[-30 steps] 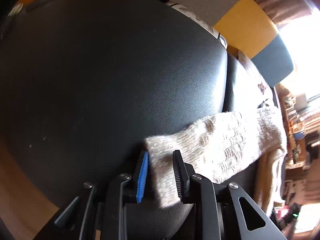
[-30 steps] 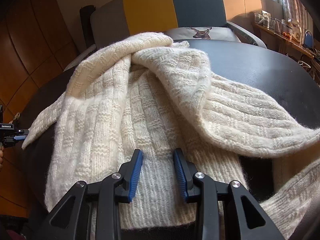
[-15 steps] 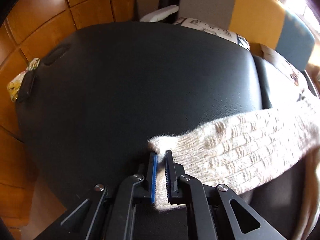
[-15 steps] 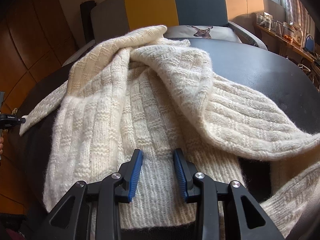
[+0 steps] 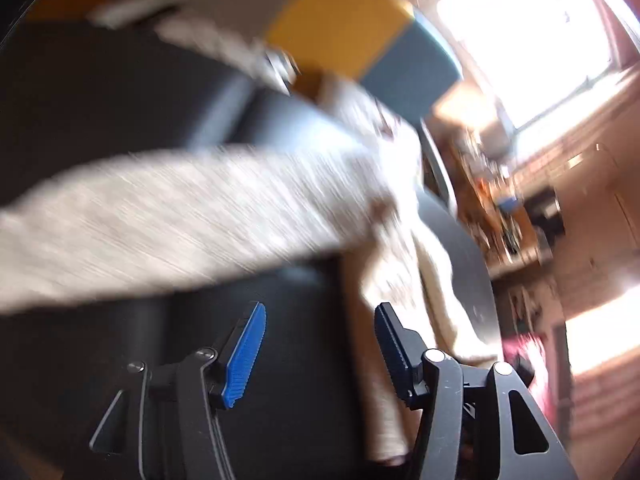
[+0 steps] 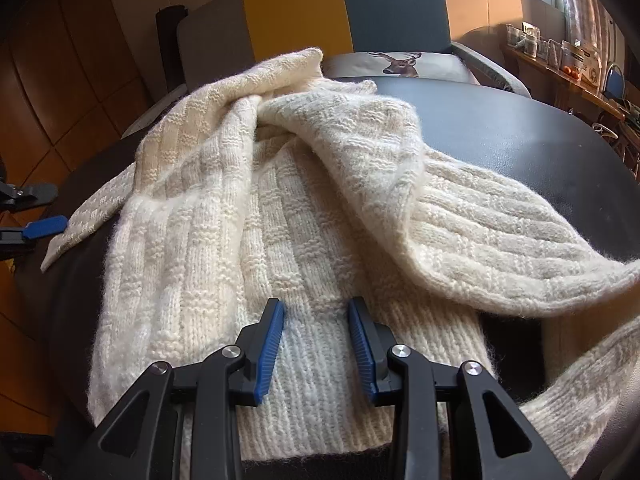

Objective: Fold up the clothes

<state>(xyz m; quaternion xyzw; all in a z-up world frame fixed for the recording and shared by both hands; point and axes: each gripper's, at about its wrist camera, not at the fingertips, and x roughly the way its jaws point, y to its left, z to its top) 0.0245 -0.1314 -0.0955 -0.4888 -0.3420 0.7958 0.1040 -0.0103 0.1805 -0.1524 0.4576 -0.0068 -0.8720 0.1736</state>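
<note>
Left tongs [image 5: 316, 350]: jaws spread wide, nothing between them.
Right tongs [image 6: 316, 346]: jaws apart, pointing forward.

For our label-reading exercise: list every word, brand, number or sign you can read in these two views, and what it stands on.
No text can be read in either view.
Boxes on the shelf: printing too small to read.
Cushion: a deer picture, no words.
Left wrist view: too blurred to read anything.
</note>
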